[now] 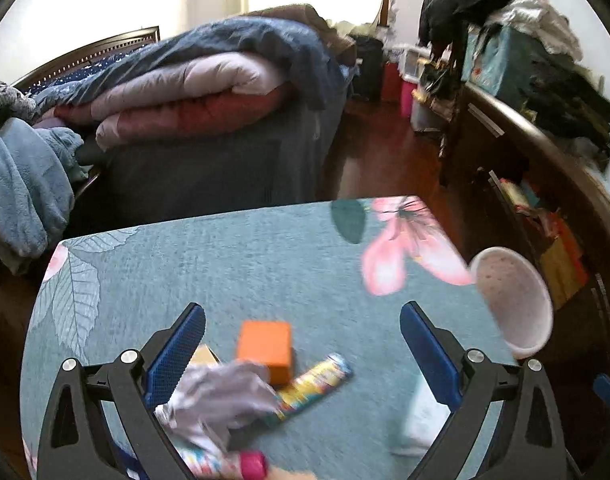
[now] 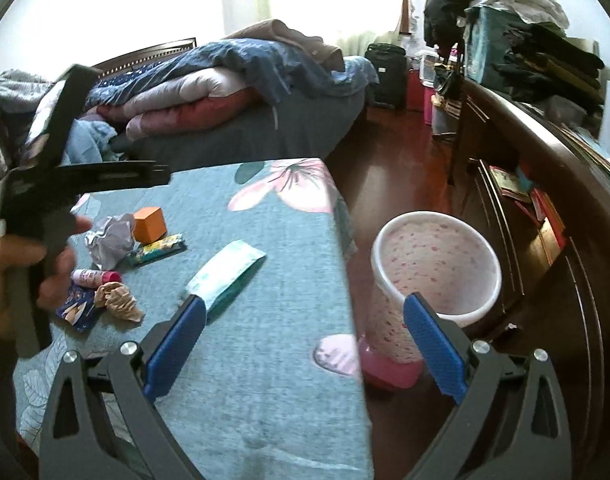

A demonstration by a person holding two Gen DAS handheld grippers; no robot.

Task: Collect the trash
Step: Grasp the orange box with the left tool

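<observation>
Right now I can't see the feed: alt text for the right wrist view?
Open right gripper above a teal table; wrapper, crumpled paper and orange box lie there. A bin stands beside it.

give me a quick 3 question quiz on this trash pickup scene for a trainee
1. True or false: the bin stands on the table.
2. Which lies nearest the orange box? A crumpled grey paper B teal packet C brown paper wad
3. How are the left tongs and right tongs set, open or shut?

Key: 1 false, it stands on the floor beside the table. 2 A. 3 both open, holding nothing.
</observation>
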